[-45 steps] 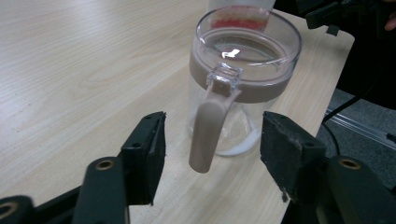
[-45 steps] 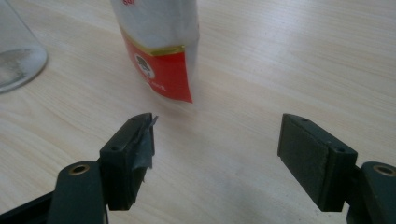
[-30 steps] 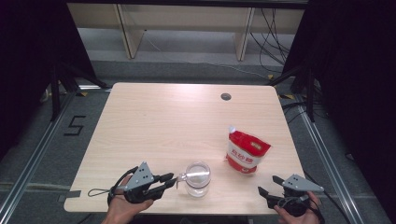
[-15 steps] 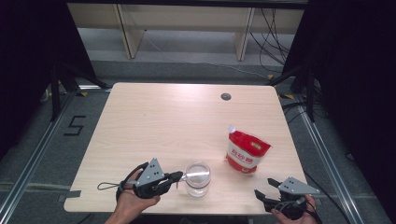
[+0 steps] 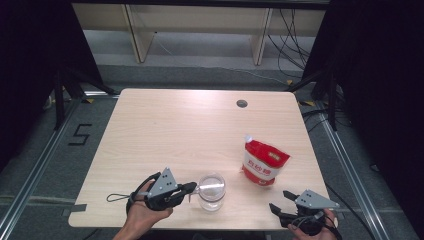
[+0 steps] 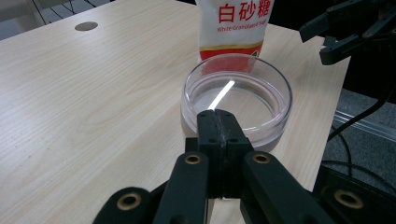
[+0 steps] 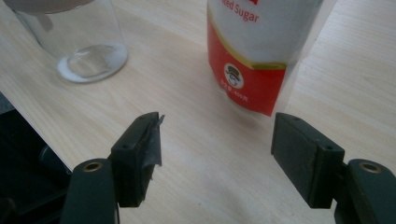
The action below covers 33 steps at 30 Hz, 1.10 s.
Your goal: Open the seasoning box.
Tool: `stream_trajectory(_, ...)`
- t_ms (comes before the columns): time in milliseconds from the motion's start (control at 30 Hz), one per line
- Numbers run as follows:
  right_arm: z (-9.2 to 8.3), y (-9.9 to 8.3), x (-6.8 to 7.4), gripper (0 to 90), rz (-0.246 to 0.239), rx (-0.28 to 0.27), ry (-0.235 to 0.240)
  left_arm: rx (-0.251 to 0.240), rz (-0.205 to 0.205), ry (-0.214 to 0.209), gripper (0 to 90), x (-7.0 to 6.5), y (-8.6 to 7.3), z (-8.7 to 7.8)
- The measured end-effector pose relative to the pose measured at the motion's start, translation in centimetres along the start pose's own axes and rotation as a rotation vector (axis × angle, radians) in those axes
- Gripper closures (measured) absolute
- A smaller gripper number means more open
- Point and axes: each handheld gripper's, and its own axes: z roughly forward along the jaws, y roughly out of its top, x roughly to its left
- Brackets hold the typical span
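Your pale wooden desk (image 5: 175, 130) carries a red-and-white stand-up sugar pouch (image 5: 264, 164), sealed and untouched at the near right. The clear round glass jar (image 5: 211, 191) stands empty near the front edge. Your left gripper (image 5: 192, 187) fingers are clenched on the jar's rim. Your right gripper (image 7: 215, 144) fingers are released, facing the pouch. Pouring remains undone.

Item 1: clear glass jar (image 5: 211, 191), round, open-mouthed, standing upright near the lower centre of the high view; a thin white strip or spoon handle (image 6: 221, 94) lies across its inside.

Item 2: sugar pouch (image 5: 264, 162), red and white, printed "White Granulated Sugar", white spout cap at top; stands upright, slightly leaning, to the right of the jar and apart from it.
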Motion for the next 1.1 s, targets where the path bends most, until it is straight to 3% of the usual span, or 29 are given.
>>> stream_trajectory(233, 0.4, 0.5, 0.9, 41.1, 0.003, -0.023, 0.055, -0.01, -0.011, 0.012, 89.3, -0.2, -0.2, 0.0)
stream_trajectory(333, 0.5, 0.7, 1.1, 45.1, -0.02, -0.038, 0.064, -0.007, -0.01, 0.009, 89.2, -0.1, -0.2, 0.0)
stream_trajectory(433, 0.7, 1.4, 1.8, 54.0, -0.05, -0.092, 0.076, -0.017, -0.016, -0.002, 89.0, 0.0, -0.3, -0.1)
stream_trajectory(533, 0.8, 1.6, 2.2, 58.7, -0.054, -0.105, 0.094, -0.019, -0.01, -0.002, 89.0, 0.0, -0.3, -0.1)
stream_trajectory(567, 0.9, 1.7, 2.4, 59.2, -0.067, -0.113, 0.082, -0.018, -0.011, -0.003, 89.0, 0.0, -0.3, -0.1)
stream_trajectory(700, 1.2, 2.0, 2.7, 62.7, -0.072, -0.117, 0.104, -0.017, 0.005, -0.003, 89.0, 0.1, -0.3, -0.1)
stream_trajectory(800, 1.3, 2.0, 2.9, 64.0, -0.058, -0.122, 0.105, -0.016, -0.005, -0.006, 89.0, 0.0, -0.4, -0.1)
stream_trajectory(1000, 1.9, 2.3, 3.2, 69.3, -0.09, -0.123, 0.108, -0.008, -0.003, -0.003, 89.1, -0.1, -0.4, -0.1)
stream_trajectory(1033, 2.2, 2.4, 3.5, 72.0, -0.075, -0.131, 0.149, -0.008, 0.005, -0.005, 89.1, 0.0, -0.4, -0.1)
stream_trajectory(1100, 2.5, 2.6, 3.6, 74.9, -0.095, -0.145, 0.161, -0.016, 0.001, -0.013, 89.1, 0.0, -0.4, -0.1)
